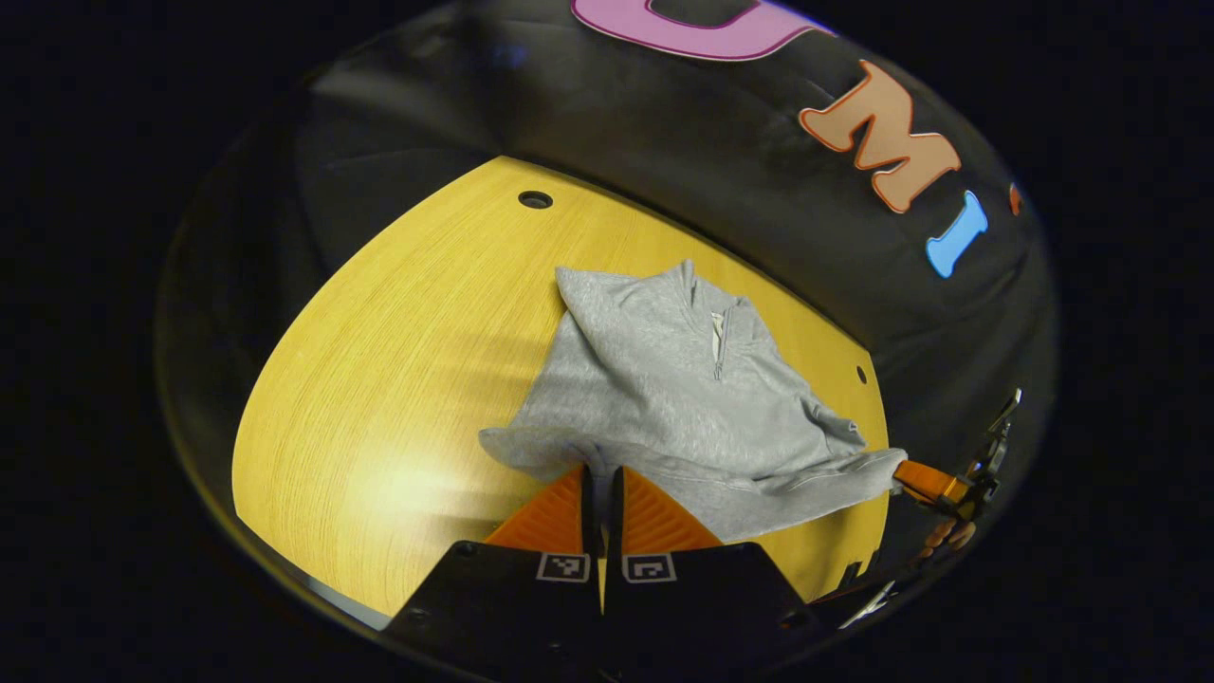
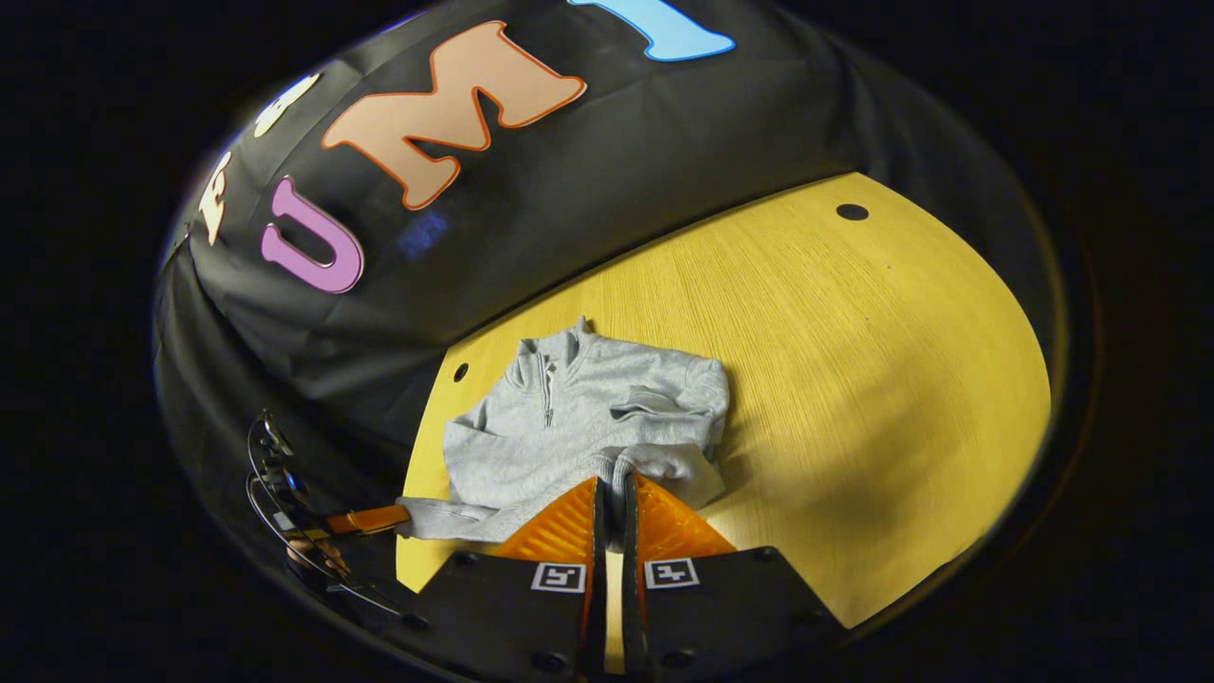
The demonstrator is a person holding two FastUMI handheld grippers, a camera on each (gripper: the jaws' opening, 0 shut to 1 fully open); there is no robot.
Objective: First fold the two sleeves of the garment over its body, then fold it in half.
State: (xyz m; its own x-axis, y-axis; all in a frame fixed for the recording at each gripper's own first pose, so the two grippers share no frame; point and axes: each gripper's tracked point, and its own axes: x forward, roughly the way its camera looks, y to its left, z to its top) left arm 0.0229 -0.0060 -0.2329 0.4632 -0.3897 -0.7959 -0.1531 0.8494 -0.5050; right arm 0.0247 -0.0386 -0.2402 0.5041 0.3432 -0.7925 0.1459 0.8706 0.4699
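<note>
1. Garment (image 1: 664, 379): grey zip-neck top, lying front up on the table (image 1: 379, 379). Its collar (image 1: 697, 289) is at the far end, close to the table's back edge.
2. Sleeves: none trails out to either side of the collar. In the right gripper view a band of cloth crosses the chest just below the collar, and I take it for a tucked sleeve. I judge the sleeve folds done, or nearly so; the other sleeve's lie I cannot make out for sure.
3. Half fold: not done. The body runs at full length from the collar to the near edge, and the collar is uncovered.
4. Left gripper (image 1: 600, 470): at the edge farthest from the collar, fingers drawn together with cloth bunched over the tips, so it is pinching one corner.
5. Right gripper (image 2: 612, 482): same edge, opposite corner, fingers likewise closed on cloth. The cloth between the two looks stretched taut.
6. Left to do, by my reading: carry the held edge up and over toward the collar and lay it down square.
7. Wall (image 1: 664, 142): black cloth, just behind the collar end.
</note>
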